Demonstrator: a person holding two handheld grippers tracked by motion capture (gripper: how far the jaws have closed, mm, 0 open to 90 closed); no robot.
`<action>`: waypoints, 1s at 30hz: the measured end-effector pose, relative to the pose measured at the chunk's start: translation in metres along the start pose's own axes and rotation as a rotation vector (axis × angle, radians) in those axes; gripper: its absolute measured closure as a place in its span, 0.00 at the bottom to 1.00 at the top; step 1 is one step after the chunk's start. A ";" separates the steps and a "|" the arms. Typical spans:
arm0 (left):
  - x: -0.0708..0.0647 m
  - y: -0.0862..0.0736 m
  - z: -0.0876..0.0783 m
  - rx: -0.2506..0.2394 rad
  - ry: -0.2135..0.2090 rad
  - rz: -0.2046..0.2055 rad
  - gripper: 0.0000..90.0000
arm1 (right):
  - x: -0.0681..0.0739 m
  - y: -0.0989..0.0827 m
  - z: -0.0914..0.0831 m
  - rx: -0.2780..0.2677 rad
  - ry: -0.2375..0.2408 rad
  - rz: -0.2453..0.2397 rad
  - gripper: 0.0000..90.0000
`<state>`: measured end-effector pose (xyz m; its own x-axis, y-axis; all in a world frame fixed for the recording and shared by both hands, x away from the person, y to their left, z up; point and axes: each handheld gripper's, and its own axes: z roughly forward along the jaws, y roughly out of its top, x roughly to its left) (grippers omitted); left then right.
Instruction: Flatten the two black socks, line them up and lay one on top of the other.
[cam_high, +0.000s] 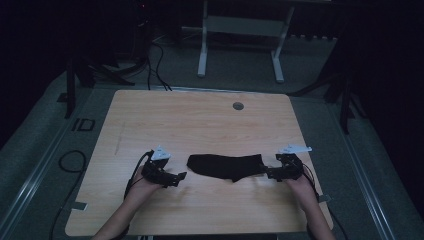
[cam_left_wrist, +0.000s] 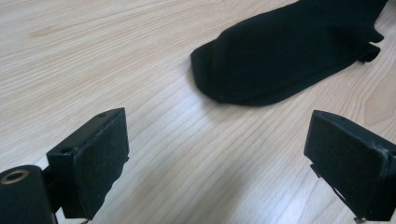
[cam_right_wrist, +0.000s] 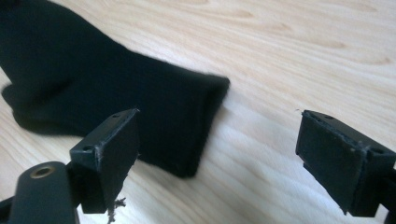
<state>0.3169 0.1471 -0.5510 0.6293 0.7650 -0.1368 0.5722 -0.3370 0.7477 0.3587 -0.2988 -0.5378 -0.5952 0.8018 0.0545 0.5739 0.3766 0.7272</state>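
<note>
A black sock (cam_high: 227, 166) lies flat on the wooden table (cam_high: 200, 125), between my two grippers. My left gripper (cam_high: 179, 177) rests just left of the sock's rounded toe end (cam_left_wrist: 233, 79), open, nothing between its jaws. My right gripper (cam_high: 268, 173) sits at the sock's cuff end (cam_right_wrist: 196, 121), open as well. In the right gripper view the cuff's edge reaches in front of the left jaw, with bare table between the jaws. The sock touches neither gripper's pads as far as I can see.
A round grommet hole (cam_high: 238, 106) marks the table's far side. Cables (cam_high: 70, 162) trail over the floor at the left. A white desk frame (cam_high: 240, 35) stands beyond the table in the dark room.
</note>
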 end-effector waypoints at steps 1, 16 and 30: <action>0.001 -0.003 -0.003 0.003 0.006 -0.006 0.08 | -0.001 -0.002 -0.001 0.005 -0.001 -0.001 0.15; 0.010 -0.048 -0.036 0.006 0.047 -0.047 0.08 | -0.016 -0.038 -0.024 0.022 -0.013 0.073 0.15; 0.004 -0.070 -0.059 -0.027 0.052 -0.076 0.08 | -0.024 -0.066 -0.049 0.008 -0.043 0.161 0.15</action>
<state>0.2482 0.2058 -0.5652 0.5565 0.8153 -0.1601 0.6021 -0.2628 0.7539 0.3078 -0.3658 -0.5534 -0.4710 0.8709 0.1404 0.6641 0.2453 0.7062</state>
